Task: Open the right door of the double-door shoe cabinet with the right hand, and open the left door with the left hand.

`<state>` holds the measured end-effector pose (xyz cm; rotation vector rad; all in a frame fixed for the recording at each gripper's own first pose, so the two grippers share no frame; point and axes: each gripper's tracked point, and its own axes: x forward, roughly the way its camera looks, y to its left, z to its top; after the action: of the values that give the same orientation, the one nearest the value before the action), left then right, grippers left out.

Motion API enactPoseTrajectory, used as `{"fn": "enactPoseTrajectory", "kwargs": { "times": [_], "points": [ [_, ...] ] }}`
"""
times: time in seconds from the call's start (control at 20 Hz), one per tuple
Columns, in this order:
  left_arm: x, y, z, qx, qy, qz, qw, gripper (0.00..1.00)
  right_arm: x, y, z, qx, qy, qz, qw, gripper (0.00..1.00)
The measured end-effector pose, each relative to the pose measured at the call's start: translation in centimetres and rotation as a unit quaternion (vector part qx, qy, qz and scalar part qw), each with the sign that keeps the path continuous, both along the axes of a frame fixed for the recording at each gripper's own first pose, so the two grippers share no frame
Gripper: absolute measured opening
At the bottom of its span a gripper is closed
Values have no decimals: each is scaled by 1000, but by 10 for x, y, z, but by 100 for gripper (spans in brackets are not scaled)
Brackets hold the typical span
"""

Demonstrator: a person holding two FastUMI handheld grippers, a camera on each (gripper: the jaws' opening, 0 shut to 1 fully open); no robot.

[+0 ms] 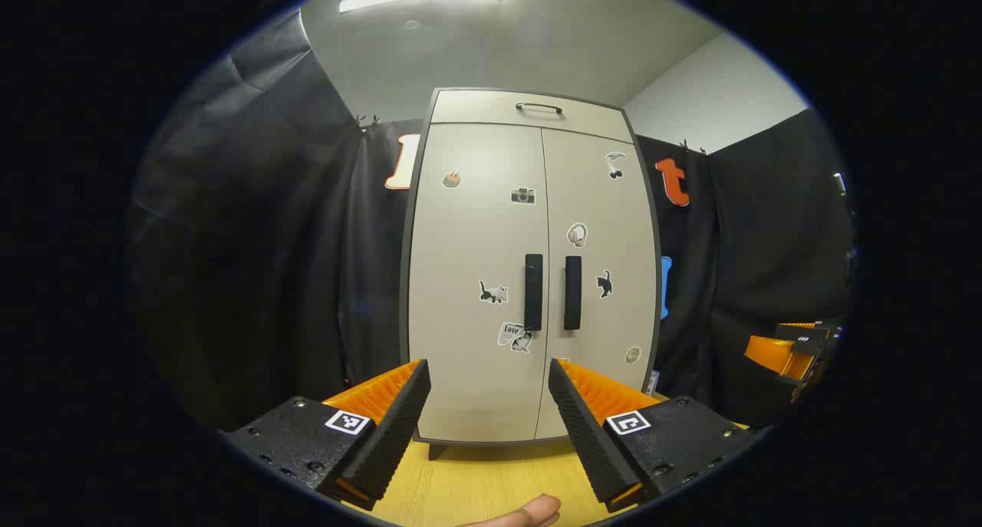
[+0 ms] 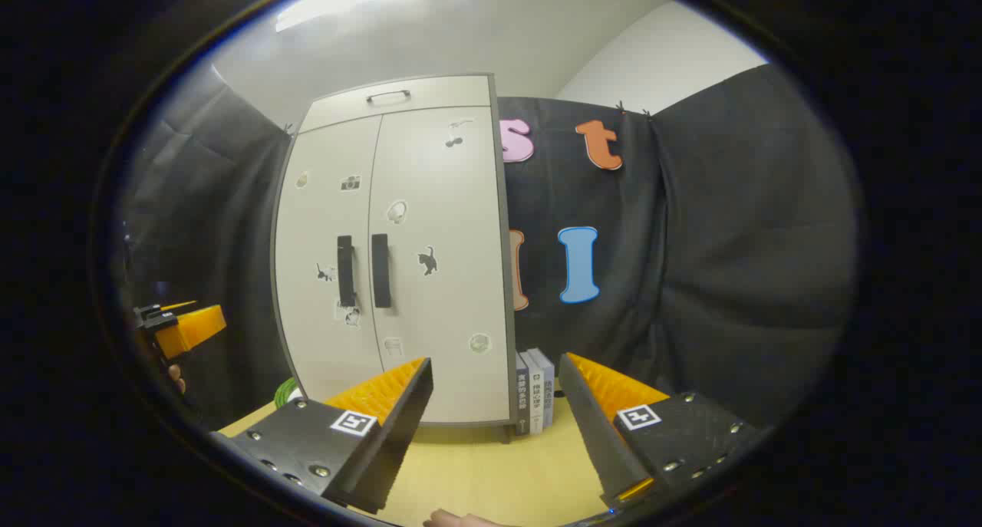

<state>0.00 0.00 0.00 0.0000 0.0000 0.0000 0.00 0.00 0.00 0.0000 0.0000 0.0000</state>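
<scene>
Both doors of the beige double-door shoe cabinet (image 1: 529, 266) are seen shut on the wooden counter (image 1: 491, 481), ahead of the left claw (image 1: 489, 372) and ahead-left of the right claw (image 2: 495, 367); both claws are held wide, empty

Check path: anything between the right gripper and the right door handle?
Nothing in the way. In the right gripper view, bare tabletop runs from the right gripper to the cabinet; the right door handle is unobstructed. Books stand beside the cabinet, off the path.
</scene>
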Motion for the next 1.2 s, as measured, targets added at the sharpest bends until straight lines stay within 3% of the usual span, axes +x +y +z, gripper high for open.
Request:
{"fn": "enactPoseTrajectory", "kwargs": {
  "times": [0.3, 0.35, 0.4, 0.6, 0.75, 1.1, 1.15, 1.2],
  "points": [
    [6, 5, -6, 1, 4, 5, 1000, 96, 3, 9, 0, -4, 2, 5, 1000, 98],
    [8, 6, -9, 0, 6, 2, 1000, 96, 3, 12, -2, -5, 2, 5, 1000, 94],
    [9, 8, -12, -1, 11, 1, 1000, 96, 5, 14, -3, -7, 3, 5, 1000, 98],
    [17, 9, -22, -16, 20, -10, 1000, 99, 12, 27, -11, -13, 10, 8, 1000, 98],
    [21, 14, -32, -22, 30, -9, 999, 96, 21, 45, -16, -7, 15, 21, 1000, 96],
    [11, 8, -43, -25, 33, -33, 999, 96, 68, 108, -12, -13, 34, 61, 997, 98],
    [8, 7, -44, -24, 34, -39, 998, 96, 79, 117, -7, -15, 31, 67, 997, 94],
    [5, 8, -45, -22, 32, -39, 998, 96, 92, 125, -1, -15, 30, 73, 997, 98]
  ]
}}
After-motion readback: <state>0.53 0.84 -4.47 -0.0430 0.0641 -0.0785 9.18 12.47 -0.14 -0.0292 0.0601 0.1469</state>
